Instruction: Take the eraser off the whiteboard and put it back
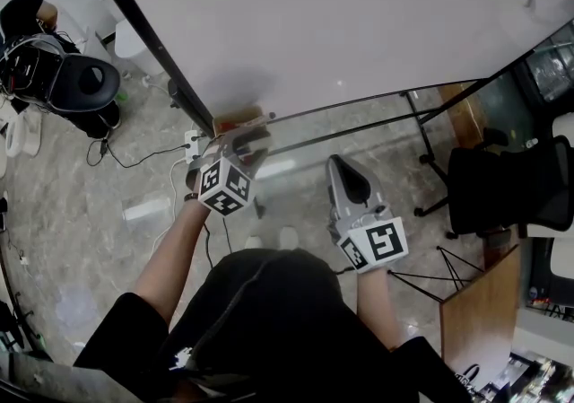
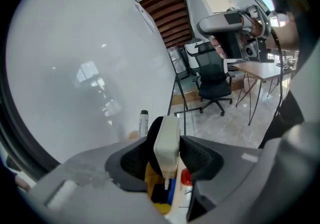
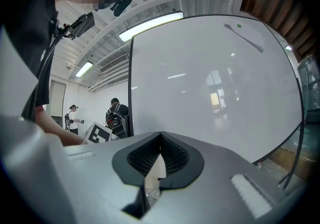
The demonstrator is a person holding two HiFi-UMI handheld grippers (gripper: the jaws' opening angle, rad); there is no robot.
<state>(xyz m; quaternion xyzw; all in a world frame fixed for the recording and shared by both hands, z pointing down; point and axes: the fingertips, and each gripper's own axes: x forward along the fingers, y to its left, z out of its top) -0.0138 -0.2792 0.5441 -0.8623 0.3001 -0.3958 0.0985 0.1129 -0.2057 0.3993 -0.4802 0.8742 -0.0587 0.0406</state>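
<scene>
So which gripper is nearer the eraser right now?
Left. The eraser sits between the jaws of the left gripper; the right gripper, shut and empty, hangs back off to the side.

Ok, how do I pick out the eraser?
Find the big whiteboard, then its bottom edge, where the left tongs reach. The eraser is the white block with black felt between them, unlike the slim black-capped marker standing behind.

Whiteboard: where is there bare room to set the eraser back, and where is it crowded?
Free: the whiteboard face up and left of the eraser, bordered by its dark frame. Crowded: just below the eraser, a marker and coloured items.
</scene>
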